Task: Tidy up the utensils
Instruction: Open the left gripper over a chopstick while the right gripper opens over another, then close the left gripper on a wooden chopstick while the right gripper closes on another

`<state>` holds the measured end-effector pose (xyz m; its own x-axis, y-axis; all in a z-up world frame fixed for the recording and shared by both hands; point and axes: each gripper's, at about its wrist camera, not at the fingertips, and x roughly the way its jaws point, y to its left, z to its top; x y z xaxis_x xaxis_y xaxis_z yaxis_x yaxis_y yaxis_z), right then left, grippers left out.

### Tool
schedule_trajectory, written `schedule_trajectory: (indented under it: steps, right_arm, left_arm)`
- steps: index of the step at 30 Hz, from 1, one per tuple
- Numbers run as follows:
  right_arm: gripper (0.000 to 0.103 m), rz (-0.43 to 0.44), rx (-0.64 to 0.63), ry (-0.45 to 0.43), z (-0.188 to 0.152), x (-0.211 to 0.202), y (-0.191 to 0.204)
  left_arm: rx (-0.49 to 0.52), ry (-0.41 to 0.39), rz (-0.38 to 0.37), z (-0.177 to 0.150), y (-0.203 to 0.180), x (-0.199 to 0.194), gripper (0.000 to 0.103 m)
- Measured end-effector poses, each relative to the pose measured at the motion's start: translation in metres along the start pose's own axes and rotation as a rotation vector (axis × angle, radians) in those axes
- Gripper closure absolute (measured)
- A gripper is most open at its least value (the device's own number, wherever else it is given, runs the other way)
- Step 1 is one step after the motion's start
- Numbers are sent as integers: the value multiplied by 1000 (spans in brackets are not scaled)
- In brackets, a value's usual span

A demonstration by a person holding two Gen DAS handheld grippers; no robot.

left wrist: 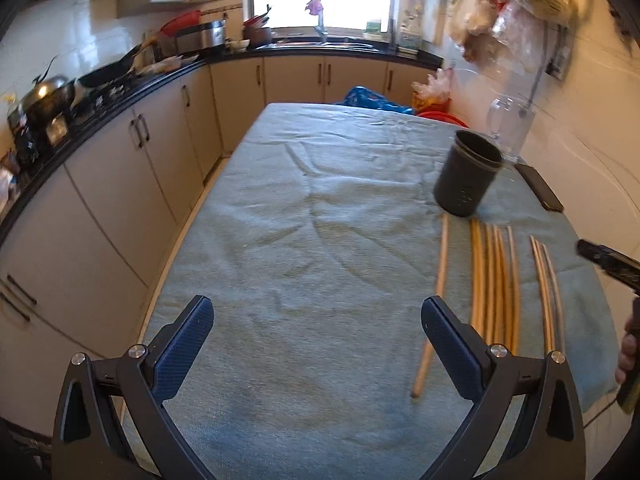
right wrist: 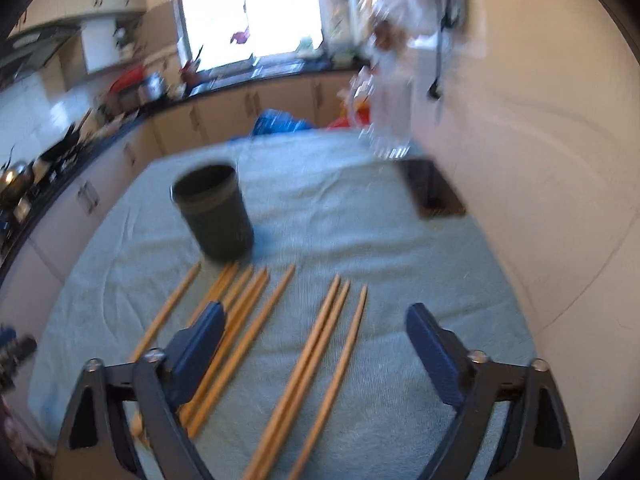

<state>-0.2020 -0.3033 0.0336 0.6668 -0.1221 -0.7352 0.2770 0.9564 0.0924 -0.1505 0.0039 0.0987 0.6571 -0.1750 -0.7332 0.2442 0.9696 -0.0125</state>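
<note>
Right wrist view: the right claw (right wrist: 316,344) hangs over the wooden chopsticks (right wrist: 320,360), jaws apart with nothing pinched, three sticks lying in the gap and a tighter bunch just off its left finger. They all lie flat and side by side just in front of the dark cylindrical holder (right wrist: 214,212), tips toward it, one stray stick set off to the holder's left. The risk, as I read it: close down here and the claw could trap two or three sticks at once, or roll a round one off the pads; a swing toward the holder might knock it, since it looks light and stands free. The view is smeared, so aim may be off. From the left wrist camera the left claw (left wrist: 318,344) is spread wide and empty, hovering over bare cloth well left of the chopsticks. The worktop (left wrist: 280,220) wears a wrinkled pale-green towel; folds could snag a tip. Beyond the holder stand a clear glass jug (left wrist: 510,124) and a dark flat phone-like slab (left wrist: 540,186). Kitchen cabinets, a stove with pans and a bright window ring the room.
</note>
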Motion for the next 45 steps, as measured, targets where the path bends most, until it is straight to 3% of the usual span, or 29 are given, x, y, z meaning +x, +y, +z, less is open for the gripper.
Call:
schedule_trajectory:
  steps: [2,5,9,14,16,21,31,39,45]
  right_arm:
    - [32,11,-33,45,-3,13,-7]
    - [36,34,-36,126,-4,35,-18]
    - [44,12,-19,203,0,54,-30]
    - [48,57,33,167,0,51,-42]
    - [48,67,24,152,-2,53,-43]
    - [51,39,23,171,-1,67,-46]
    - [58,60,46,207,2,91,-62]
    - [61,-4,-133,316,23,113,-35]
    - [61,-28,-96,316,35,125,-31]
  left_arm:
    - [54,0,4,-1,-12,-3,0]
    - [94,4,18,-3,-25,-8,2]
    - [57,32,7,1,-35,-16,9]
    - [92,42,-44,16,-62,-2,11]
    - [140,65,-78,25,-79,21,28]
    - [184,134,-134,43,-106,77,50]
    - [237,265,-140,60,-135,168,50]
    - [315,265,-190,64,-151,186,53]
    - [294,261,-248,71,-146,192,53]
